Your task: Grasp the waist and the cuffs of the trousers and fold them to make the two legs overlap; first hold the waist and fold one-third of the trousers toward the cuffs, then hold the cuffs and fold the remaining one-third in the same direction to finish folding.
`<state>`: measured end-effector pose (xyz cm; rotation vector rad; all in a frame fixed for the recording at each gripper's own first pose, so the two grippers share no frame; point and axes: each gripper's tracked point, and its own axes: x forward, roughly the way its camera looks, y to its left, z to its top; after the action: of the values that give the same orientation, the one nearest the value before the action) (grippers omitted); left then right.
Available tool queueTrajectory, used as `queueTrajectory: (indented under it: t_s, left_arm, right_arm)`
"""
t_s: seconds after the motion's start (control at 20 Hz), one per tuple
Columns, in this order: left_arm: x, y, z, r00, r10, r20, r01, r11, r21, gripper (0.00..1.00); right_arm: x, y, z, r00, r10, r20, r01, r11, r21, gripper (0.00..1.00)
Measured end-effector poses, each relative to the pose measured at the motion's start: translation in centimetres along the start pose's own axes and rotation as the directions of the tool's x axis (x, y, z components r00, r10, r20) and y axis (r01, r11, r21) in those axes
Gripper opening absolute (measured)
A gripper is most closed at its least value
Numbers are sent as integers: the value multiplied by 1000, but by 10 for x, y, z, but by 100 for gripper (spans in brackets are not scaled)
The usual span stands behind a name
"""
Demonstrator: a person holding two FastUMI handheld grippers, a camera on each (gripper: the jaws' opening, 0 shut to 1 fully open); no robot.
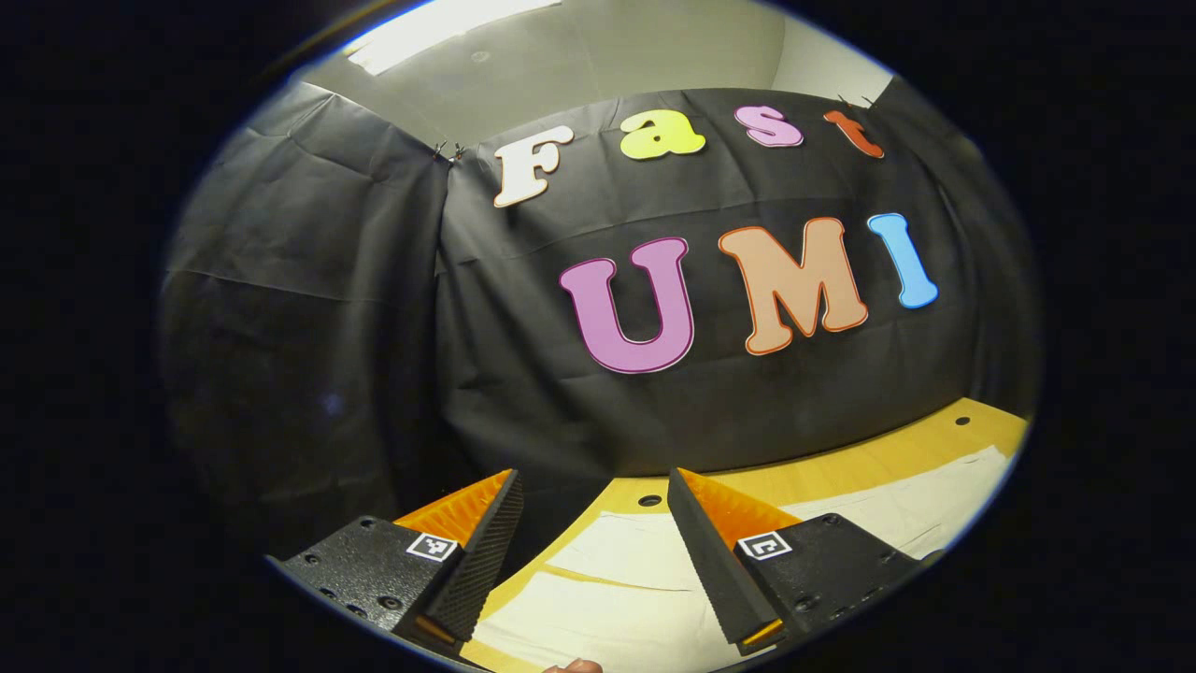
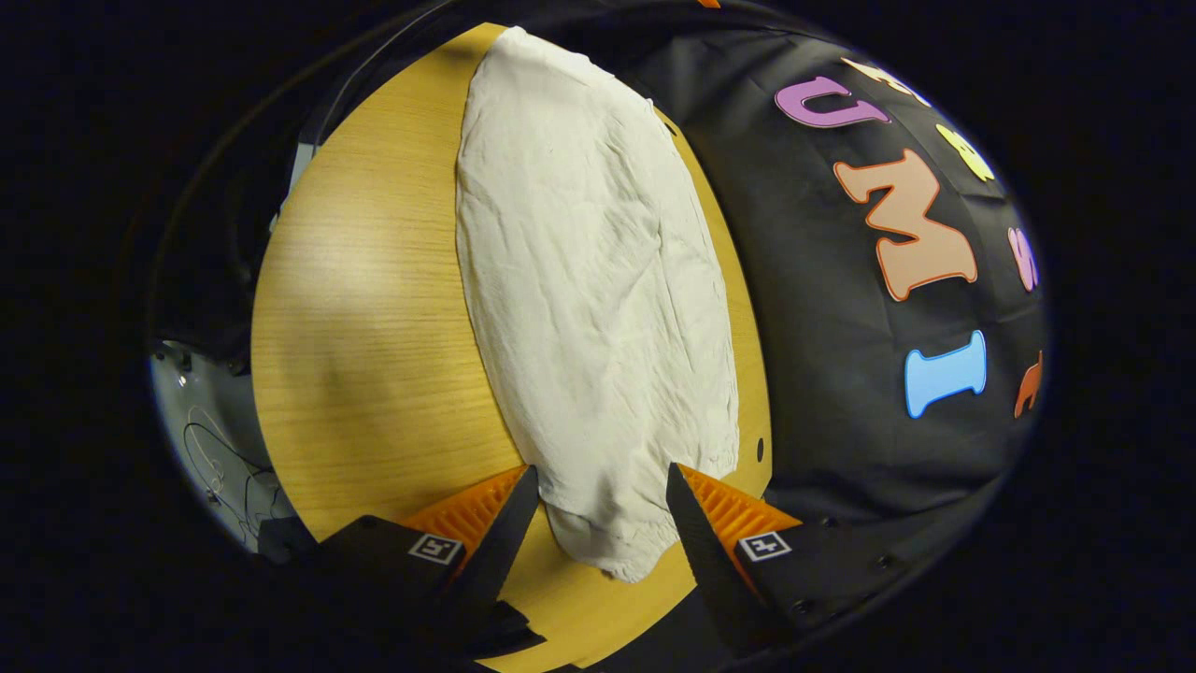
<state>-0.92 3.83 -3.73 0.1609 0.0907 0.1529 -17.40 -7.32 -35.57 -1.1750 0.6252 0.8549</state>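
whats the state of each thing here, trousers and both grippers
trousers: spread flat on the wooden table, legs seemingly overlapped, wrinkled, no third fold yet
left gripper: open, raised over the trousers' end, holding nothing
right gripper: open, fingers either side of the trousers' near end, not gripping it

The trousers (image 2: 598, 308) run past the left gripper view's lower edge; their far end is indistinct.

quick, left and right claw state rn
left claw: open, holding nothing, above the trousers
right claw: open, fingers either side of the trousers' near end, not gripping
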Motion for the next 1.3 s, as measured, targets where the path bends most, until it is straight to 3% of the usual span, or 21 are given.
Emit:
queueTrajectory:
  t_s: [0.15,0.2,0.3,0.35,0.4,0.45,0.55,0.7,0.9,0.95,1.0,1.1,1.3]
  left_arm:
    - [1,1,-3,1000,2,-17,-2,1000,4,93]
    - [2,1,-4,1000,2,-22,-2,1000,8,93]
    - [2,1,-8,1000,1,-29,-1,1000,20,93]
    - [2,1,-10,999,-1,-34,2,1000,25,93]
    - [2,1,-11,999,-4,-38,5,999,32,93]
    - [2,2,-14,999,-5,-41,7,999,45,92]
    - [4,4,-22,999,-11,-41,15,996,89,93]
    - [-4,14,-47,997,-45,-62,57,974,219,93]
    - [-13,13,-84,983,-127,-132,170,899,404,96]
    - [-18,13,-97,977,-145,-158,201,879,432,96]
    - [-23,13,-111,970,-160,-184,229,858,460,96]
    - [-31,16,-134,954,-183,-236,283,806,520,96]
    - [-44,18,-180,909,-237,-343,404,705,583,96]
  right_arm:
    - [14,-6,4,1000,-27,-6,27,999,-25,80]
    - [20,-6,2,1000,-28,-13,27,999,-24,81]
    - [24,4,1,999,4,-34,-4,1000,-4,67]
    - [27,7,3,999,11,-39,-11,1000,-9,48]
    - [28,9,3,999,13,-45,-14,1000,-26,42]
    - [27,10,3,999,6,-49,-8,999,-49,21]
    - [19,6,7,999,-18,-51,16,999,-38,11]
    - [31,8,0,998,-9,-69,13,999,53,8]
    - [31,8,5,997,-50,-58,48,998,-33,11]
    - [32,7,4,997,-57,-60,55,998,-26,14]
    - [33,7,3,996,-60,-63,59,998,-13,8]
    - [33,7,4,996,-63,-66,63,998,-1,11]
    - [32,6,4,995,-79,-69,78,997,-20,9]
